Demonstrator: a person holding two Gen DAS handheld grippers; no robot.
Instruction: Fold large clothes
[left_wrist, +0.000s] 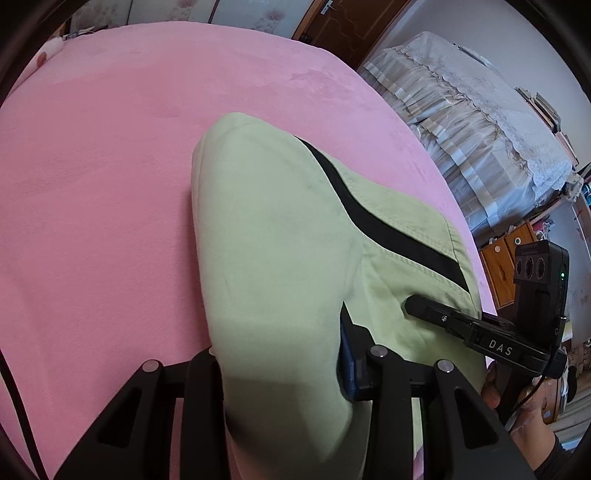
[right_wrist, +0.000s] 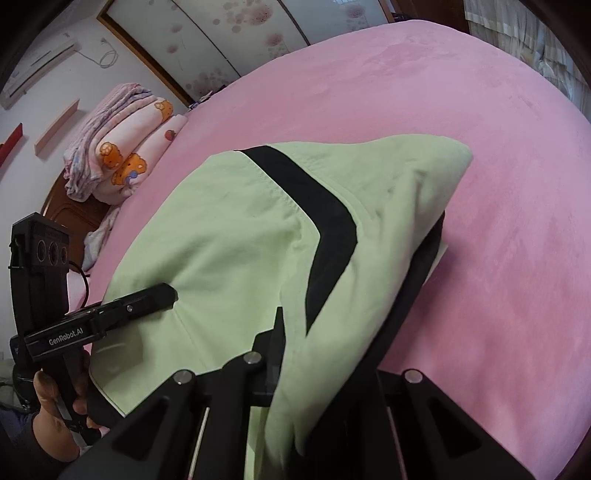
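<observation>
The garment (left_wrist: 280, 236) is a large piece of pale green cloth crossed by a broad black stripe (left_wrist: 373, 218) that bends at an angle. It lies partly on a pink bed (left_wrist: 110, 184), its near edge raised off the cover and bunched into soft folds, while its far end tapers to a rounded tip resting on the bed. A stitched seam runs beside the stripe.

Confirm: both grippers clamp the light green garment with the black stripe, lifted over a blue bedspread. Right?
Not quite. The bedspread is pink, not blue, as the right wrist view shows. The rest holds: left gripper and right gripper both clamp the green garment with the black stripe.
</observation>
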